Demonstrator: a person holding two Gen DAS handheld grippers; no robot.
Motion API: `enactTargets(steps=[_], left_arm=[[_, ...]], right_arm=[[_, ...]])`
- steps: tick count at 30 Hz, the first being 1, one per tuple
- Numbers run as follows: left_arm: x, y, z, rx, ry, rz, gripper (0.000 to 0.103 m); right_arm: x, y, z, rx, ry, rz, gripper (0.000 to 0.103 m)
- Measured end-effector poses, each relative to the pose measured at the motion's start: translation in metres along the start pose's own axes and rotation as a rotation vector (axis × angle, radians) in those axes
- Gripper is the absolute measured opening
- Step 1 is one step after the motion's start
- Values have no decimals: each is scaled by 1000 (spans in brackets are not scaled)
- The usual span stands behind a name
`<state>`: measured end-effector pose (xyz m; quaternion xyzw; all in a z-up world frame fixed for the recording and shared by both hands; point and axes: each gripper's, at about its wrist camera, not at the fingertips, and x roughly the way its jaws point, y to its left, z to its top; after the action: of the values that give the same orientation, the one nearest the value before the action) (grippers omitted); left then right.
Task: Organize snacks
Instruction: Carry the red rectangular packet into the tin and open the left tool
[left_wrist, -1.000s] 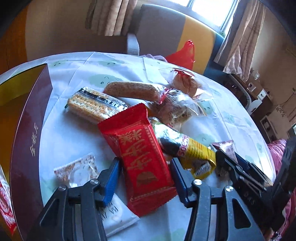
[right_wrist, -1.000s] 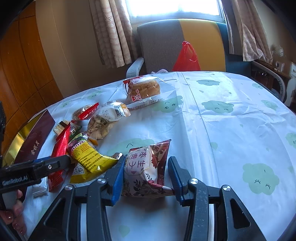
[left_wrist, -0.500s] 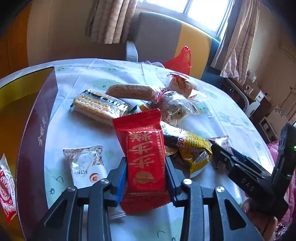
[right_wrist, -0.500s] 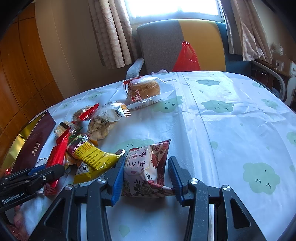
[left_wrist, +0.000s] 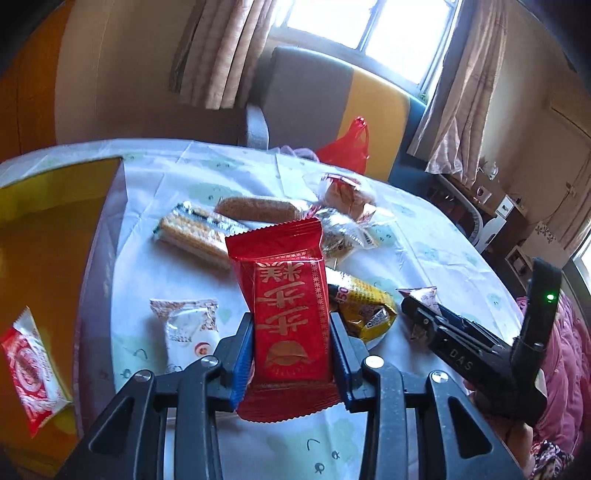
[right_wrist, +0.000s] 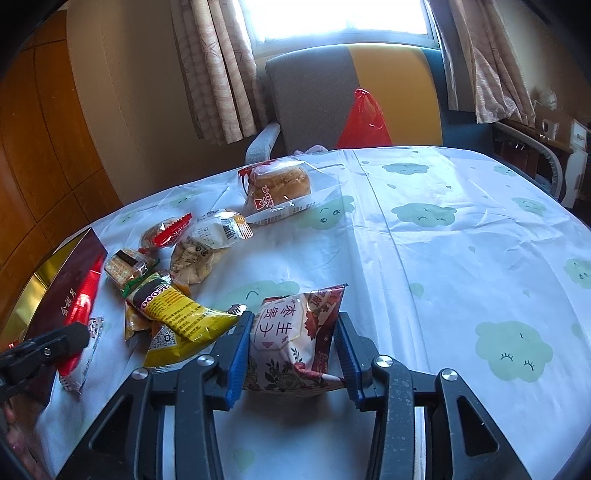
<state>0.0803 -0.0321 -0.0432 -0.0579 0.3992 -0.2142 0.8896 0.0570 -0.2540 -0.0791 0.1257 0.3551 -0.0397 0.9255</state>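
Observation:
My left gripper (left_wrist: 291, 354) is shut on a red snack packet (left_wrist: 288, 310) with gold characters and holds it upright above the table. My right gripper (right_wrist: 291, 354) is shut on a white and dark red floral snack packet (right_wrist: 291, 339) that lies on the cloth. A yellow packet (right_wrist: 177, 314) lies just left of it. The gold-lined dark red box (left_wrist: 44, 258) stands at the left, with a red and white packet (left_wrist: 29, 369) inside.
More snacks lie on the cloud-print tablecloth (right_wrist: 461, 258): a wafer pack (left_wrist: 195, 236), a long biscuit roll (left_wrist: 258, 208), a bun in clear wrap (right_wrist: 280, 184), a white packet (left_wrist: 188, 328). A chair (right_wrist: 332, 99) with a red bag stands behind the table.
My left gripper closed on the red packet and lifted it off the table, tilting it upright. My right gripper stayed where it was on the floral packet.

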Motion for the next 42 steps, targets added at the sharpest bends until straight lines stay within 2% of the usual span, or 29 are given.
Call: enactTargets(steps=[7,14,30,42], left_arm=[[-21,-5,3,48,-51,9,38],[-41,4,6,46,-91,29,38],[-82,67,9,-58,-153,143,38],[-100,127,4,-130,-136,262,38]], right_arm=[[-2,2,-1,-8,-10,-15,44],[-8,5,-2,-21,-32,-28,44],[-5,6,-3,-30,-20,-49,44],[-3,7,-3,-35,-9,-57,44]])
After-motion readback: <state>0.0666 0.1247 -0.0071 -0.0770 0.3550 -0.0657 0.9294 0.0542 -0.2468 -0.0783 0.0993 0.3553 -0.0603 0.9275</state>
